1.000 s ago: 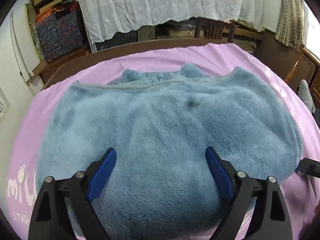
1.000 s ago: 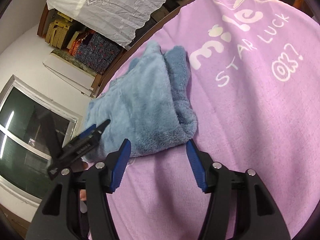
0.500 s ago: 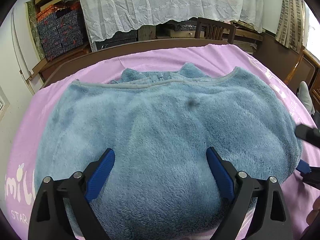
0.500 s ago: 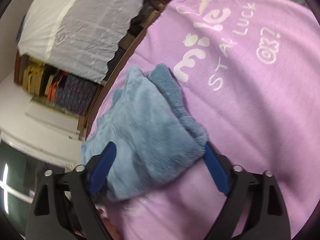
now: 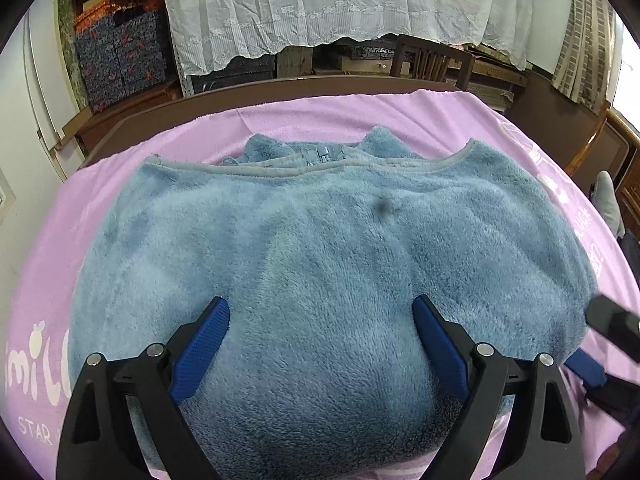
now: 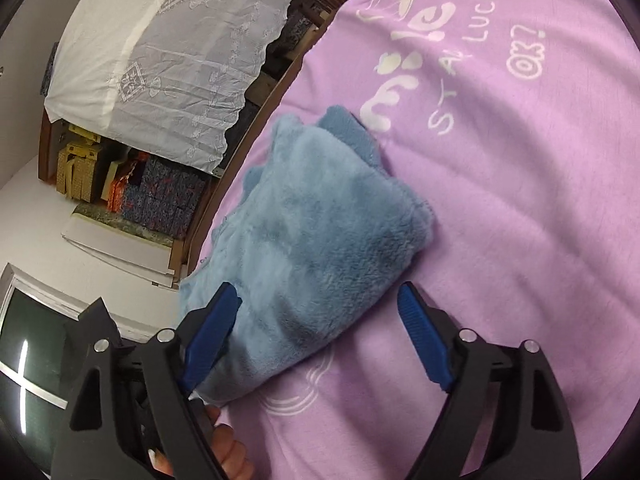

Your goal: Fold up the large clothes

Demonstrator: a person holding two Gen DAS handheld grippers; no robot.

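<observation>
Folded blue fleece [image 5: 320, 264] lies mid purple cloth [image 6: 520, 200] w/ both grippers, left [image 5: 320, 344] & right [image 6: 320, 332], spread wide, holding nothing; best pinch all layers at near edge, lift both sides evenly.

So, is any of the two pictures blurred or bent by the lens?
Left wrist view: sharp; the table edge bows from fisheye distortion, and the blue fleece garment bulges. Right wrist view: slightly soft, tilted, the purple cloth curved; daylight glares off a window.
</observation>
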